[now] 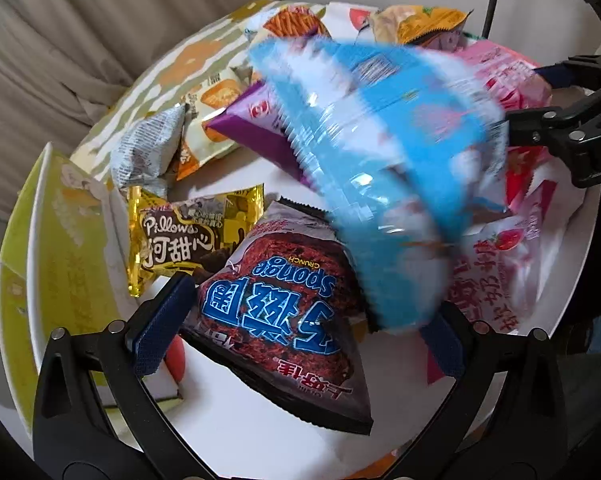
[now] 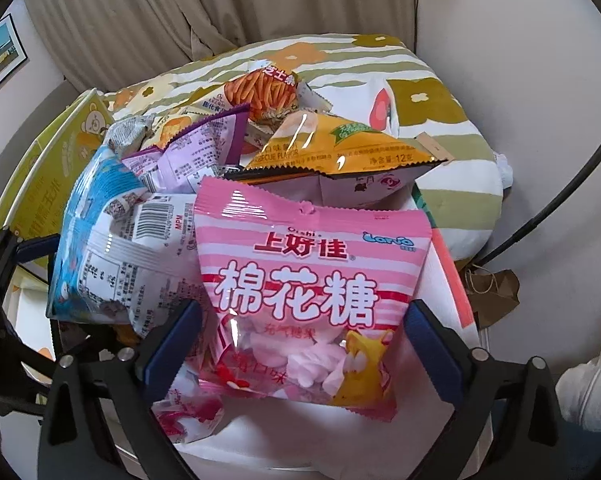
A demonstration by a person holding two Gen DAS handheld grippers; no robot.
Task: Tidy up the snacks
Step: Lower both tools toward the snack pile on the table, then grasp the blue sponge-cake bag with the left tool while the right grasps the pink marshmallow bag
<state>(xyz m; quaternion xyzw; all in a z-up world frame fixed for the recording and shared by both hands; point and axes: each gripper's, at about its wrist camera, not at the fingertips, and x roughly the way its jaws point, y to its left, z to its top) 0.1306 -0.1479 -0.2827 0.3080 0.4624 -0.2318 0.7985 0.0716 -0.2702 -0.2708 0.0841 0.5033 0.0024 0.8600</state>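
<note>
A pile of snack bags covers a white round table. In the left wrist view my left gripper stands wide open around a dark red Sponge Crunch bag lying flat. A blurred blue bag hangs over it, its lower end by the right finger; whether they touch I cannot tell. In the right wrist view my right gripper is open with a pink marshmallow bag between its pads, a small gap showing on the right. The blue bag lies left of it. The right gripper also shows at that view's right edge.
A gold Pillows bag, a silver bag, a purple bag, an orange-stick bag and a yellow bag crowd the far side. A yellow-green box stands left. Behind lies a floral cushion.
</note>
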